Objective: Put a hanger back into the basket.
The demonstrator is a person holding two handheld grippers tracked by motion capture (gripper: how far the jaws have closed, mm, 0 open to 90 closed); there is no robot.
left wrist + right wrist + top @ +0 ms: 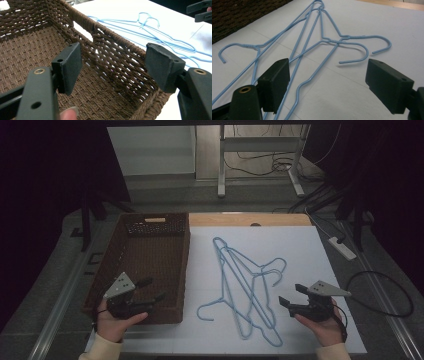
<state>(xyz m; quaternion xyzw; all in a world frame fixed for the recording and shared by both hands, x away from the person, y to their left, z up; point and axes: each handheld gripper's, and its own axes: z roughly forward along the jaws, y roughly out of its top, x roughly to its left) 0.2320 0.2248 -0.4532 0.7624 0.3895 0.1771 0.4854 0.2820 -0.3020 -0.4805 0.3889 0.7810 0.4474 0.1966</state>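
A: Starting at the left, what was the left hand-held gripper doing?

B: It hovered over the near end of the brown woven basket, jaws spread wide with nothing between them. In the left gripper view the pads framed the basket's inner wall and floor, touching neither. The basket held nothing I could make out, so I judged it was the receiving place, set just beside the hangers so that a carry would be short.

A: And beyond that gripper?

B: To its right, past the basket's wall, lay the blue wire hangers on the white worktop. They were a loose pile of about three, overlapping and crossing each other, hooks pointing different ways. Lying flat like that, they offered thin wire close to the surface, so a grasp would probably need the jaws brought low over one wire.

A: And the right one?

B: The right hand-held gripper sat just to the right of the pile, pointing toward it, jaws likewise released and empty. In the right gripper view two hooks lay just ahead, between the pads but farther off, untouched. That aim suggested a hook or neck was the intended hold, since it stands clear of the tangle.

A: So nothing was lifted yet?

B: No, every hanger was on the worktop.
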